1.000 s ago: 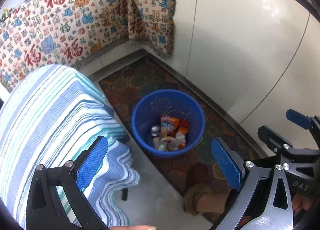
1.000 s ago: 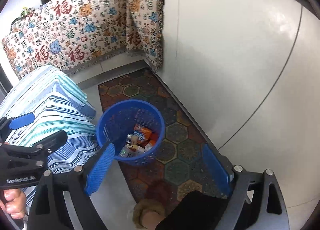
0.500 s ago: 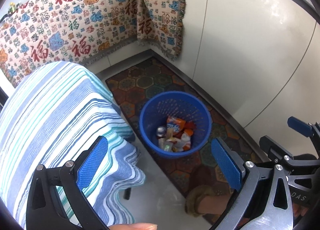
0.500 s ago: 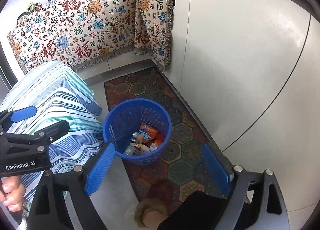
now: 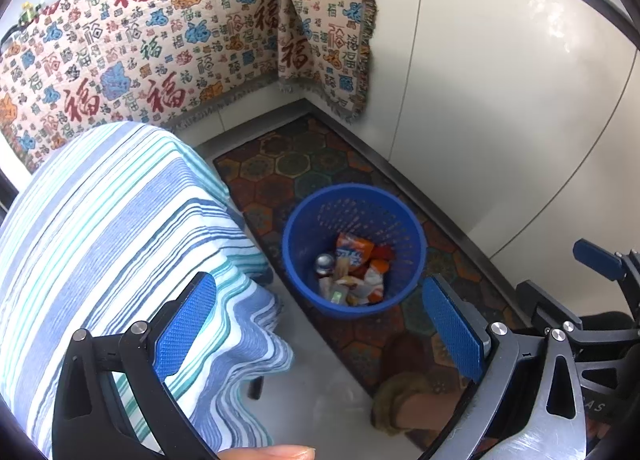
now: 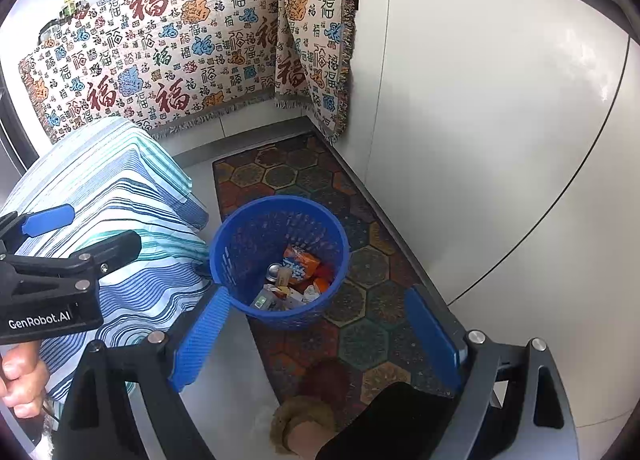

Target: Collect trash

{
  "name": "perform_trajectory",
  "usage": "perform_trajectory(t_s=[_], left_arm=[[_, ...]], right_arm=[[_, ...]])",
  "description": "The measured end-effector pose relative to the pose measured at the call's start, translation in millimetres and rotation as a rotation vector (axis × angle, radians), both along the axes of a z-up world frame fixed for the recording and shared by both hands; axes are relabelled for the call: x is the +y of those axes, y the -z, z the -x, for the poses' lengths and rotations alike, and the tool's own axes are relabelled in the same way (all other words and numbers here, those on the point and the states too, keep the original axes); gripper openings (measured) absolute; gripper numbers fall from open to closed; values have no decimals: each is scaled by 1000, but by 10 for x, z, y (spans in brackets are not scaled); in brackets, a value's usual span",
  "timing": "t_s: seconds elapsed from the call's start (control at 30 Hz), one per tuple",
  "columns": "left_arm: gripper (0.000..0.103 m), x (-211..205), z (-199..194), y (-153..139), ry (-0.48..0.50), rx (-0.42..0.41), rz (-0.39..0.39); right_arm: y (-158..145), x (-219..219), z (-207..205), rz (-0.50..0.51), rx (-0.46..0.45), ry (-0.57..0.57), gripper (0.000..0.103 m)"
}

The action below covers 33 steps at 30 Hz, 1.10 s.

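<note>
The left tongs (image 5: 316, 334) are spread wide and carry nothing; the blue basket (image 5: 404, 215) of trash (image 5: 352, 272) stands on the floor mat at their 12 o'clock. The right tongs (image 6: 316, 342), likewise released, have it at 11 o'clock, seemingly nearer. The striped tabletop (image 5: 100, 227) shows no litter.

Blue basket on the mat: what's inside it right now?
The blue basket holds a heap of trash: an orange snack packet, a metal can, and a small carton among crumpled wrappers. Whatever lies beneath that heap is covered.
</note>
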State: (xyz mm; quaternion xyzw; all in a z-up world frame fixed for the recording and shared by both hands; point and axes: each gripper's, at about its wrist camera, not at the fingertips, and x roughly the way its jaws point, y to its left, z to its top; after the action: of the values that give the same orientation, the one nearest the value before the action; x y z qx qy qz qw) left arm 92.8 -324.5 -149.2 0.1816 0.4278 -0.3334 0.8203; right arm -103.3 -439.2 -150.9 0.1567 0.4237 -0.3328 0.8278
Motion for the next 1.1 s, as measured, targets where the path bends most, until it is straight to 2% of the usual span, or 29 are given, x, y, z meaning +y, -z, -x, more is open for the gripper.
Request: perform_trajectory(t_s=[1.1], left_arm=[[102,-19,31,7,16,17,-11]], right_arm=[[19,-15,-34,7,19,13,91]])
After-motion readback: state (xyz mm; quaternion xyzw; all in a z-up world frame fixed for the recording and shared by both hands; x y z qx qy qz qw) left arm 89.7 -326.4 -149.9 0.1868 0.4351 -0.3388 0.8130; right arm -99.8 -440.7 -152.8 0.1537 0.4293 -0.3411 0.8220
